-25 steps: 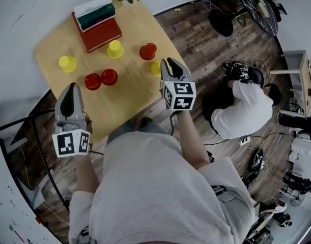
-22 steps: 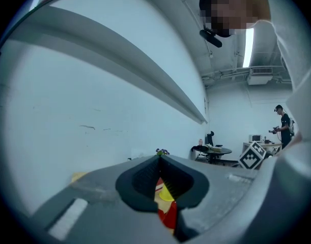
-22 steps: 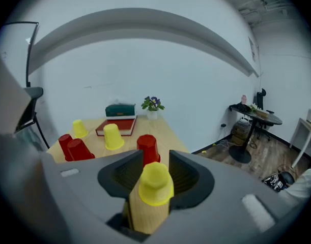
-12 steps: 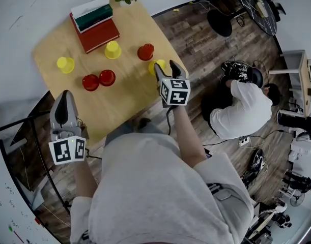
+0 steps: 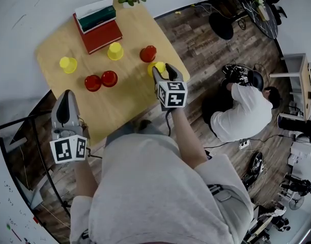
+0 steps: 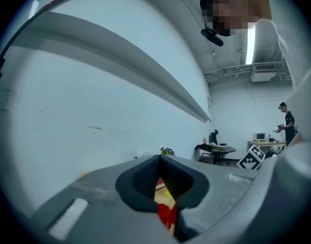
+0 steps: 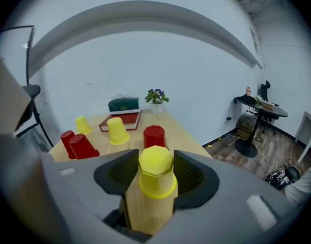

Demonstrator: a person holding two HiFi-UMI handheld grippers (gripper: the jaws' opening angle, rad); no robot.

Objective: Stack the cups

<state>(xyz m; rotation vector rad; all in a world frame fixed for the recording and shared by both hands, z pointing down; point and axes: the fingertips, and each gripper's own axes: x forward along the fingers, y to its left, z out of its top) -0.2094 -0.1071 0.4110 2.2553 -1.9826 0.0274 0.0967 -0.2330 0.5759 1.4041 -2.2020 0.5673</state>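
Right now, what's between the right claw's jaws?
An upside-down yellow cup on the table, seen in the right gripper view; the right claw has just been closing around it, grip unconfirmed.

Pale wood on the bench (image 5: pixel 130 93), smooth and matt, with the grain showing. The floor (image 5: pixel 206 39) is darker, rougher-looking wood plank. The yellow cup (image 7: pixel 156 173) is smooth plastic with a soft sheen, and the red cup (image 7: pixel 154 135) looks the same. The right gripper (image 7: pixel 156 154) has a matt grey plastic shell, its pads (image 7: pixel 188 174) black and finely ribbed. The person's shirt (image 5: pixel 160 197) is plain grey cloth.
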